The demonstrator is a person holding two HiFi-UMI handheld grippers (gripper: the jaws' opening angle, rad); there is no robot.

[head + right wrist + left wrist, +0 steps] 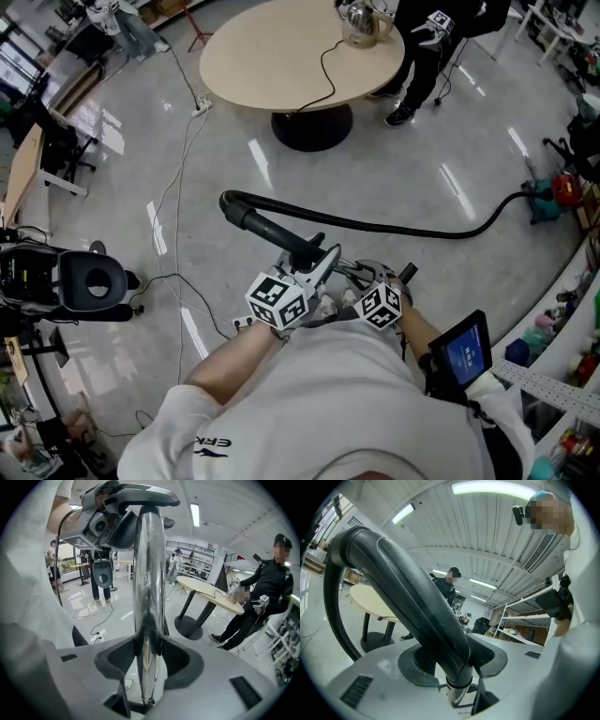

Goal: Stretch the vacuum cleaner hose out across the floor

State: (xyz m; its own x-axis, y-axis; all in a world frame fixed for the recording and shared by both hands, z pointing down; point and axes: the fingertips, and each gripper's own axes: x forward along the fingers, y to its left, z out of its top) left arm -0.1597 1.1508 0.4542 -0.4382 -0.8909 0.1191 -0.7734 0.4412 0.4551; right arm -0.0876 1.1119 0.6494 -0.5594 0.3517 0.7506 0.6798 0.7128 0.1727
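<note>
While left gripper (pixel 317 262) grips the hose handle (pixel 270 232) — right gripper (pixel 362 275) (beside) grips its tube (pixel 149 573).

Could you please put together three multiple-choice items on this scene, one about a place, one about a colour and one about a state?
1. Where does the black hose on the floor run to?
A. Out through a door.
B. To the vacuum cleaner at the right of the head view.
C. Into a cardboard box.

2. What colour is the top of the round table?
A. Red.
B. Black.
C. Beige.

3. How does the right gripper stand?
A. Shut on the shiny metal tube.
B. Open and empty.
C. Shut on a white cable.

Answers:
1 B, the hose curves along the floor to the machine.
2 C, the top shows pale beige in the head view.
3 A, its pads press on both sides of the tube in the right gripper view.
</note>
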